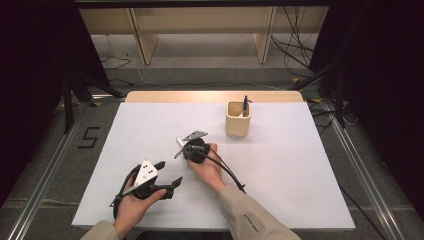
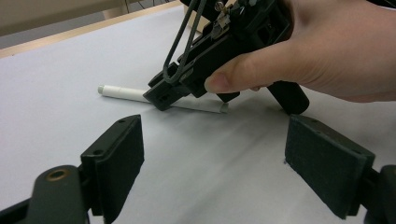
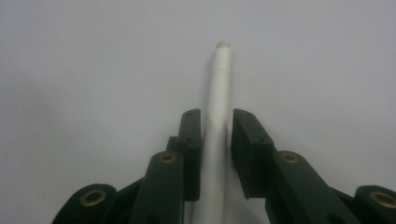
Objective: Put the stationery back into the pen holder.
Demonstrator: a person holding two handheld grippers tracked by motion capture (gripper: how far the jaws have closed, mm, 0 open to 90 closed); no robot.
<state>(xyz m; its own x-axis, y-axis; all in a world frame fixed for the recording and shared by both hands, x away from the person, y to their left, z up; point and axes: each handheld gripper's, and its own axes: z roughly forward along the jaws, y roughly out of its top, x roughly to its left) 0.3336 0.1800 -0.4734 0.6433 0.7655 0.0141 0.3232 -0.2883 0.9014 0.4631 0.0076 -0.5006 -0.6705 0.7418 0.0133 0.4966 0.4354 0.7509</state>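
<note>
White paper covers my desk (image 1: 280, 170) almost edge to edge, with a strip of pale wood showing along the far edge. My right hand-held gripper (image 1: 181, 148) points down at a white marker pen (image 1: 179, 144) that lies flat near the middle of the sheet, well clear of every edge. In the right gripper view the pen (image 3: 218, 116) runs straight up between my two black jaws; the left pad touches its barrel, while a thin gap shows at the right pad, so I cannot tell whether the clamp is complete. My left hand-held gripper (image 1: 170, 176) rests low near the front edge, its jaws spread wide apart with nothing between them, just beside my right hand (image 1: 207, 170). A tan wooden pen holder (image 1: 238, 119) stands upright toward the far edge, well apart from both grippers, with a dark pen (image 1: 245, 106) sticking up out of it. Bare paper lies open to the right of my right arm and between the white pen and the holder. From the left gripper view I see what the high view hides: the pen (image 2: 126, 93) lying level on the sheet, its capped end free to the left, and the right hand-held gripper (image 2: 224, 100) coming down across its other end. The high view gives the holder and the desk's edges, which neither gripper view shows clearly.
</note>
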